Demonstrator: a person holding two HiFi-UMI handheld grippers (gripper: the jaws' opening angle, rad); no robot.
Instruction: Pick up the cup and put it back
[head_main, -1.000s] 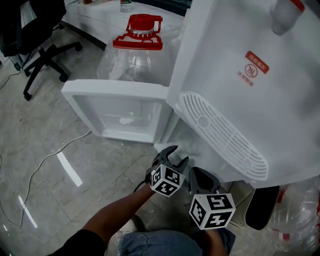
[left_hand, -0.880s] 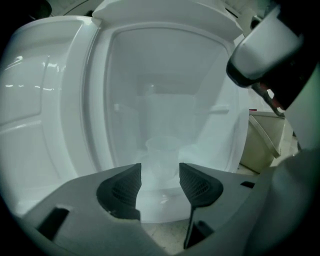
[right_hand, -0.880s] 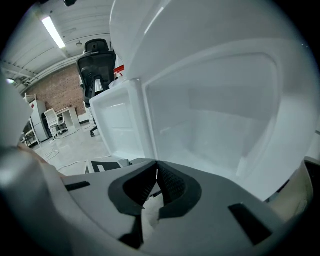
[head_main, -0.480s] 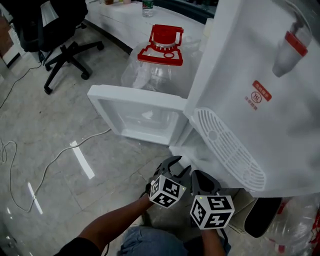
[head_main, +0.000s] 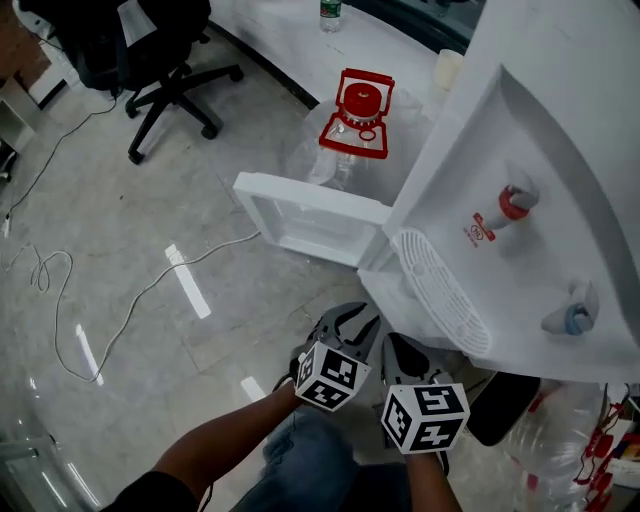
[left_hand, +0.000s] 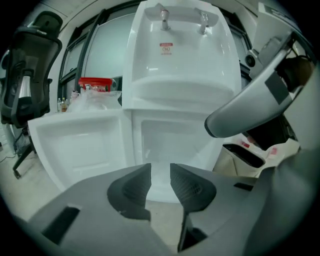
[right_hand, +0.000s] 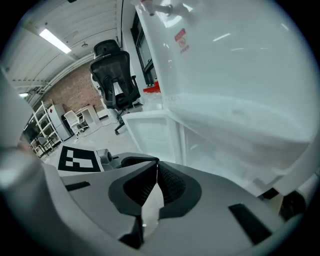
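The white water dispenser (head_main: 520, 150) stands ahead with its lower cabinet door (head_main: 310, 215) swung open to the left. The cabinet (left_hand: 175, 145) looks bare inside; I see no cup in it. A pale cup-like thing (head_main: 450, 66) stands on the white desk behind the dispenser. My left gripper (head_main: 352, 322) hangs low in front of the cabinet. Its jaws (left_hand: 160, 172) are closing, with a narrow gap and nothing between them. My right gripper (head_main: 392, 345) is beside it on the right, shut (right_hand: 157, 172) and empty.
A large clear water jug with a red cap (head_main: 355, 110) sits behind the open door. A black office chair (head_main: 150, 40) is at the far left. A white cable (head_main: 120, 310) trails over the glossy floor. Plastic bottles (head_main: 560, 440) lie at the lower right.
The head view has pulled back and up, so the dispenser's taps now show. Both grippers stay low before the cabinet. The left jaws stand closer together than before.
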